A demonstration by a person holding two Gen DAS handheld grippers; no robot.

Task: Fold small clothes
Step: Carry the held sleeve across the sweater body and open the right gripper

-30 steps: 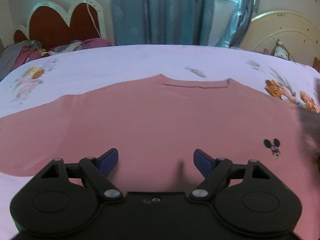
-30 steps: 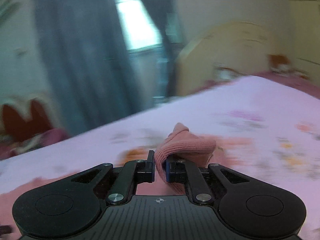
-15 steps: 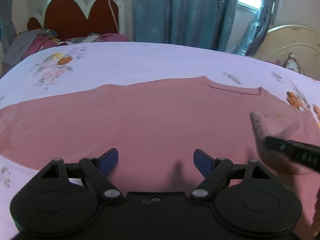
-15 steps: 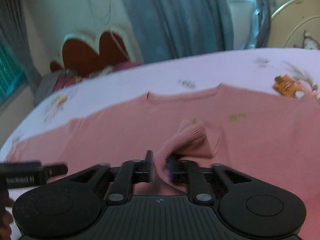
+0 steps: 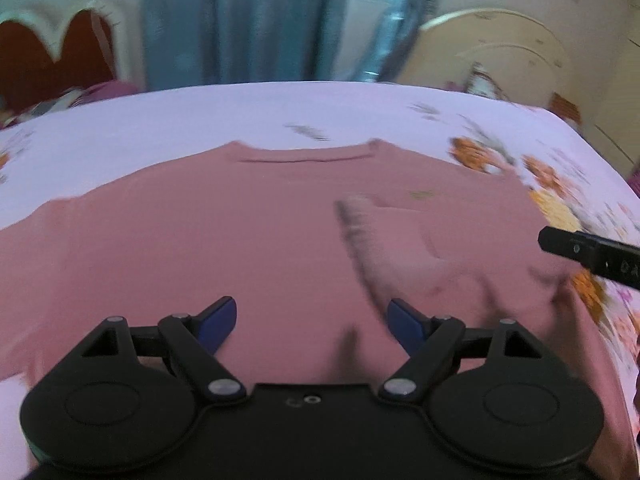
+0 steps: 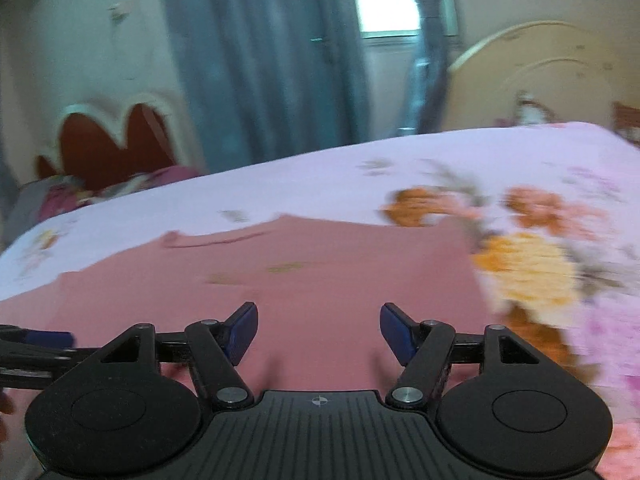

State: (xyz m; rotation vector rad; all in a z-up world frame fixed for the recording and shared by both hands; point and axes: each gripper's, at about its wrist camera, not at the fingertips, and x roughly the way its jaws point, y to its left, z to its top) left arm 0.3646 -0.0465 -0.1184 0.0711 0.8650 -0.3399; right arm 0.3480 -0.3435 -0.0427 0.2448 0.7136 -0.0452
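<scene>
I judge the first fold done on the right side: in the left wrist view the right sleeve lies folded inward across the chest of the pink sweater, its ribbed cuff just below and right of the neckline, which I take as my landmark; the sweater itself lies flat on the floral bedsheet, neckline toward the far edge of the bed.

Working left to right from that neckline: the left sleeve, far left of it, lies spread outward and unfolded; my left gripper hovers below the neckline over the body of the sweater, jaws spread wide and nothing between them, not visibly touching the cloth; my right gripper, below and right of the neckline, is opening its jaws, and I see only flat pink cloth beyond the blue pads, nothing pinched.

The next move, as I read it, falls to the left gripper: travel far left of the neckline to the left cuff, pinch it cleanly, and carry it across to mirror the right sleeve; the blur makes exact cuff edges hard to judge.
</scene>
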